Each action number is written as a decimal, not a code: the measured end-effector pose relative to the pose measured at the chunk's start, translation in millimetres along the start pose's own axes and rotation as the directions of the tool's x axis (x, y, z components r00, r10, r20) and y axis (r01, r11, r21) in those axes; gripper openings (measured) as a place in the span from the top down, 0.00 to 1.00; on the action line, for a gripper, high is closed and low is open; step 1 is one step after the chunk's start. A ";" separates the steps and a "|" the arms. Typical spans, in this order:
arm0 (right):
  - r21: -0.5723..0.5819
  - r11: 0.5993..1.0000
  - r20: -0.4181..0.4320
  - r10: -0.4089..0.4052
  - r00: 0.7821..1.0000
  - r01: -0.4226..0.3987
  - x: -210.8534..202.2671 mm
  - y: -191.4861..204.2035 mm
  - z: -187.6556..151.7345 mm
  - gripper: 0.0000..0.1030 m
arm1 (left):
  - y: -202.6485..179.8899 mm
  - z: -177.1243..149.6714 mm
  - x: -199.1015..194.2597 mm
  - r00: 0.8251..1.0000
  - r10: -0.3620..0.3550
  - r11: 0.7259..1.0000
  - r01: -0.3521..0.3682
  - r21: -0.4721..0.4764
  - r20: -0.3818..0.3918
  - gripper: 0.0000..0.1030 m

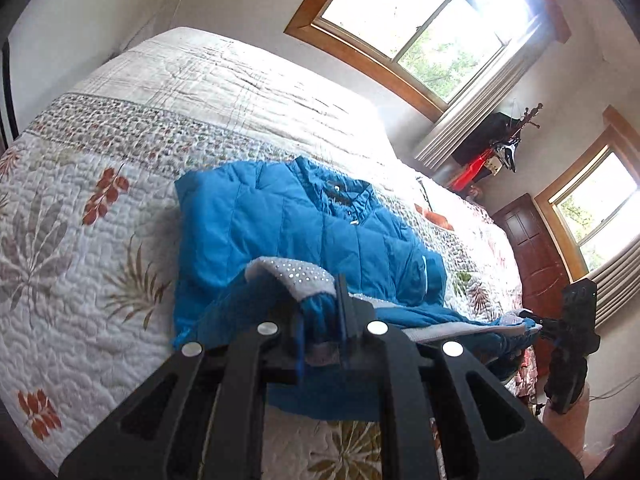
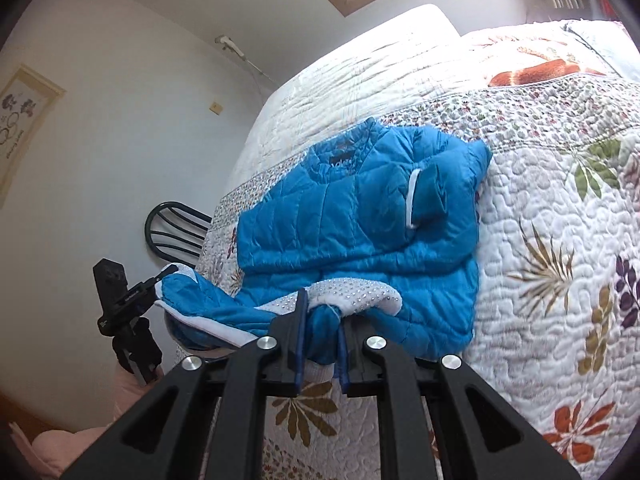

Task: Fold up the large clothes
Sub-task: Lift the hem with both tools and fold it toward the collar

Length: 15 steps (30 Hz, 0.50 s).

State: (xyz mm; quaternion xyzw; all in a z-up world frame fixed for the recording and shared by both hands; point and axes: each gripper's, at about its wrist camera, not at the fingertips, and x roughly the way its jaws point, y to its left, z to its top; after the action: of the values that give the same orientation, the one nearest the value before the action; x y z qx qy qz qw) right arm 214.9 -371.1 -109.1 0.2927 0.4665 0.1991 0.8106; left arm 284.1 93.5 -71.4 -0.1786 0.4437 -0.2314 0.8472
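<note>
Across the middle of both frames, on a bed [image 1: 120, 128] with a quilted leaf-print cover [image 2: 560, 240]: a blue puffer jacket [image 1: 288, 224], collar toward the far side, one sleeve folded over the chest. Near hem raised off the cover, showing pale lining dotted with silver [image 2: 356, 288].

At lower centre of the left wrist view: left gripper [image 1: 322, 320], fingers clamped on a bunched piece of the hem. At lower right of that same frame: right gripper [image 1: 538, 326], pinching the other hem corner, jacket edge stretched between the two.

At lower centre of the right wrist view: fingers close together on a fold of blue fabric. At the left edge: the left gripper again, gripping the far corner.

Toward the upper right of the left view: two wood-framed windows [image 1: 420, 28] and a dark door [image 1: 528, 248]. At middle left of the right view: a chair back [image 2: 176, 228] beside the bed.
</note>
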 end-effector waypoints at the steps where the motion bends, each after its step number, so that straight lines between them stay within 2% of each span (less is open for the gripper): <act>1: 0.009 1.000 -0.003 0.000 1.000 0.000 5.1 -3.4 13.8 0.89 | 0.3 10.8 9.1 1.000 0.000 1.000 0.000 -0.002 -0.001 0.90; 7: 0.088 0.996 -0.009 -0.008 1.000 0.009 44.3 -33.2 83.4 0.89 | 8.4 80.8 79.1 1.000 0.003 0.999 -0.004 -0.046 -0.021 0.89; 11: 0.157 0.987 -0.013 -0.007 1.000 0.009 73.5 -63.8 122.7 0.88 | 16.5 113.4 129.5 0.998 0.057 0.997 -0.059 -0.054 -0.041 0.89; 15: 0.205 0.978 -0.031 -0.020 0.999 0.026 103.4 -91.9 154.5 0.88 | 35.5 130.6 178.0 0.990 0.113 0.988 -0.121 -0.099 -0.081 0.89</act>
State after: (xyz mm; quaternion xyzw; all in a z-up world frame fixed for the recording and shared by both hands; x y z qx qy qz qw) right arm 404.5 -422.9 -175.1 0.3665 0.4994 0.1444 0.7717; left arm 490.2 37.7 -137.6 -0.1874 0.4963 -0.1645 0.8316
